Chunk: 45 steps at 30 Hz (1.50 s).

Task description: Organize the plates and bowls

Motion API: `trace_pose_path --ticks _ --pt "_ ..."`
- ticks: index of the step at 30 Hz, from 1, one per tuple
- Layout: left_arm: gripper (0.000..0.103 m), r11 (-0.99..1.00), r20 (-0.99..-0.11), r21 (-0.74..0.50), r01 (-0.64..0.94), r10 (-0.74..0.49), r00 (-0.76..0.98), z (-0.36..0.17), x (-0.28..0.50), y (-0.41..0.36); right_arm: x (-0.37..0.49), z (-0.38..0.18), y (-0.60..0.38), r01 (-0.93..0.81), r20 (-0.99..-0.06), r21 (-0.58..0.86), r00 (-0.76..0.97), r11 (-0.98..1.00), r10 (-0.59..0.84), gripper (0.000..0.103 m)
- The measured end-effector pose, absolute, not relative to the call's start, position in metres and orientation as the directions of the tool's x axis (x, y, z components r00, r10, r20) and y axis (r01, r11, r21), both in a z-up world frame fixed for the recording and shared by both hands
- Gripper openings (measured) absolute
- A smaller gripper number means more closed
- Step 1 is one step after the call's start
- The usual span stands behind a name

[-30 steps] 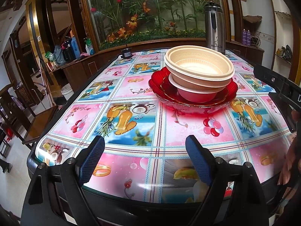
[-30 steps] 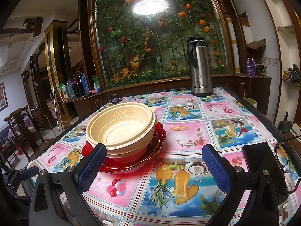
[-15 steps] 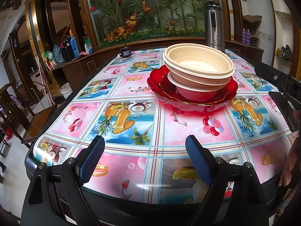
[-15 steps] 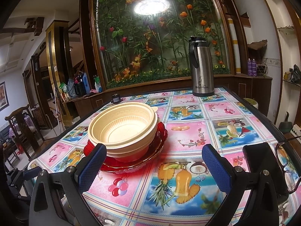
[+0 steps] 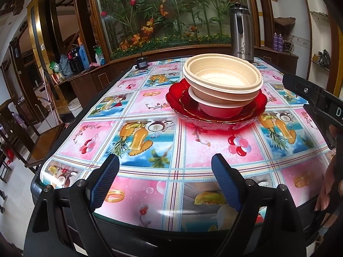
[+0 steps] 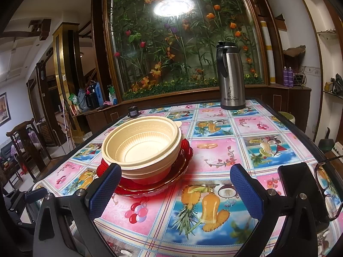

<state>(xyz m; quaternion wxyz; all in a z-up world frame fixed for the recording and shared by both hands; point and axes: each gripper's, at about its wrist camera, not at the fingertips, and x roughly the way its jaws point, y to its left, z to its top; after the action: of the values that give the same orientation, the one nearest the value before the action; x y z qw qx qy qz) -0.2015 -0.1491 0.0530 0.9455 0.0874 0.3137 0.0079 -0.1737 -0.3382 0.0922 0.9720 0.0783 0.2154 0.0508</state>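
Cream bowl [image 5: 223,79] sits upright, mouth up, atop red plate [image 5: 216,115].

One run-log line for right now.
left gripper: open, empty | right gripper: open, empty | cream bowl atop pink bowl in red plate | untouched

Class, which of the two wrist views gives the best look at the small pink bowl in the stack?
The left wrist view: the pink bowl shows its side and rim under the cream bowl, on the red plate. In the right wrist view only a sliver peeks out below the cream bowl.
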Motion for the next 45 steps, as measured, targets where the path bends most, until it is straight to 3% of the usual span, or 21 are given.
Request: trace_pose_path --ticks 45 --pt "0.089 0.991 -0.636 0.115 0.063 0.025 0.771 0.042 -0.194 -0.147 -0.176 0.088 -0.335 -0.076 -0.425 0.176 0.893 0.981 0.146 0.102"
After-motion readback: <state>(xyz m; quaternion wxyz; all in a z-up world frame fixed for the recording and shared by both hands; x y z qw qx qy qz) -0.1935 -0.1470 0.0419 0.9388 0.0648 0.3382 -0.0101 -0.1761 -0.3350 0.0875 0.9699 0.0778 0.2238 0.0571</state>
